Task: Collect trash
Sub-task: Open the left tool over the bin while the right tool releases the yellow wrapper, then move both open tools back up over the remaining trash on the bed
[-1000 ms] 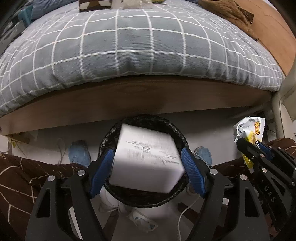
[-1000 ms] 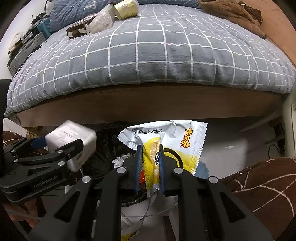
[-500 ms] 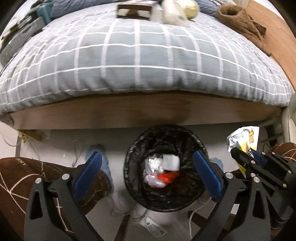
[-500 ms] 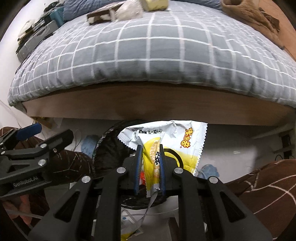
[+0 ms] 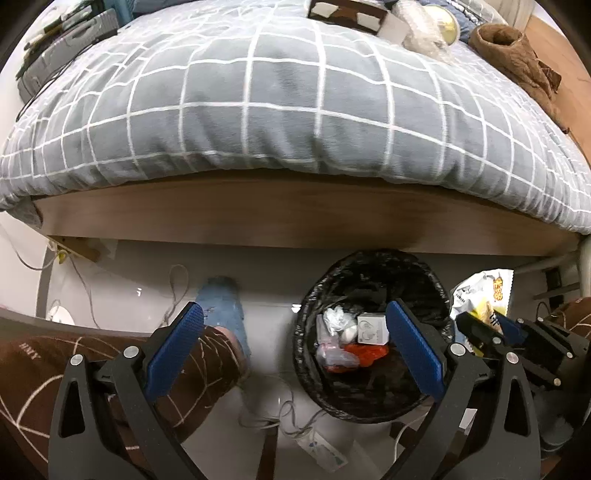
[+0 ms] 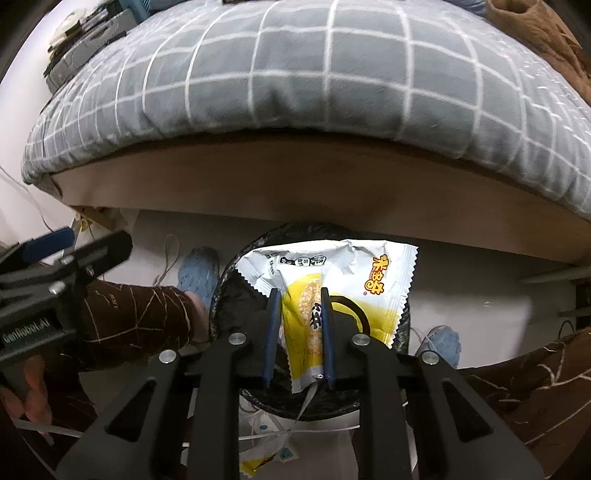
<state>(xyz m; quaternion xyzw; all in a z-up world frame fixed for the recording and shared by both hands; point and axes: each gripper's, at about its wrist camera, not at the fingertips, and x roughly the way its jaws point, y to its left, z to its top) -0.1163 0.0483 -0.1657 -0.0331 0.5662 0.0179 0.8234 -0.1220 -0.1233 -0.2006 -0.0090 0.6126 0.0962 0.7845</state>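
Note:
A black-lined trash bin stands on the floor against the bed frame. Inside it lie a white box, crumpled white paper and a red scrap. My left gripper hangs wide open with nothing in it, its right finger over the bin's left half; from the right wrist it appears at far left. My right gripper holds a white and yellow snack wrapper above the bin. Its jaws are starting to open, and the wrapper still hangs between the pads. The wrapper also shows beside the bin's right rim.
A grey checked duvet covers the bed, with a brown box, a clear bag and a yellow cup at its far side. A person's brown-trousered legs and a blue slipper flank the bin. Cables and a power strip lie on the floor.
My left gripper opened and dropped the white box into the bin, then swung left. My right gripper carried the wrapper left and down over the bin, and its fingers have parted slightly.

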